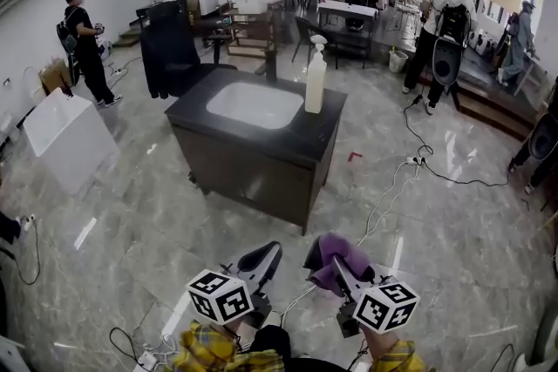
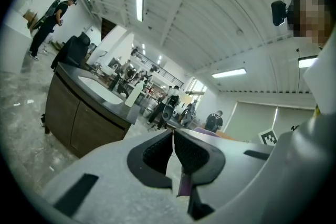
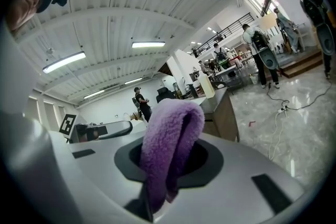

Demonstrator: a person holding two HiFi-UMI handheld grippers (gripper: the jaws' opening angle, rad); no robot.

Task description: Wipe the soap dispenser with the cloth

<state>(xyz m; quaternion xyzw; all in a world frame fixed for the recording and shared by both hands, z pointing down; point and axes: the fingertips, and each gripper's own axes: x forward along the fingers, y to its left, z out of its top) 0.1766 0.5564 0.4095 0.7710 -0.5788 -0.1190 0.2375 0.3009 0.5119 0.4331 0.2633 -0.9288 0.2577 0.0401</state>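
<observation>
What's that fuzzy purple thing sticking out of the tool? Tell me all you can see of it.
It is a fluffy purple cloth, soft like terry, folded into a loop that stands up out of the right tongs, which are clamped on its lower part. Nothing else touches it. It is in the air, well short of the dark sink cabinet.

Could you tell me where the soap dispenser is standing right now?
In the head view, the soap dispenser stands upright on the dark counter, just right of the white basin.

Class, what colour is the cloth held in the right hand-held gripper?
Purple. The cloth shows best in the right gripper view.
</observation>
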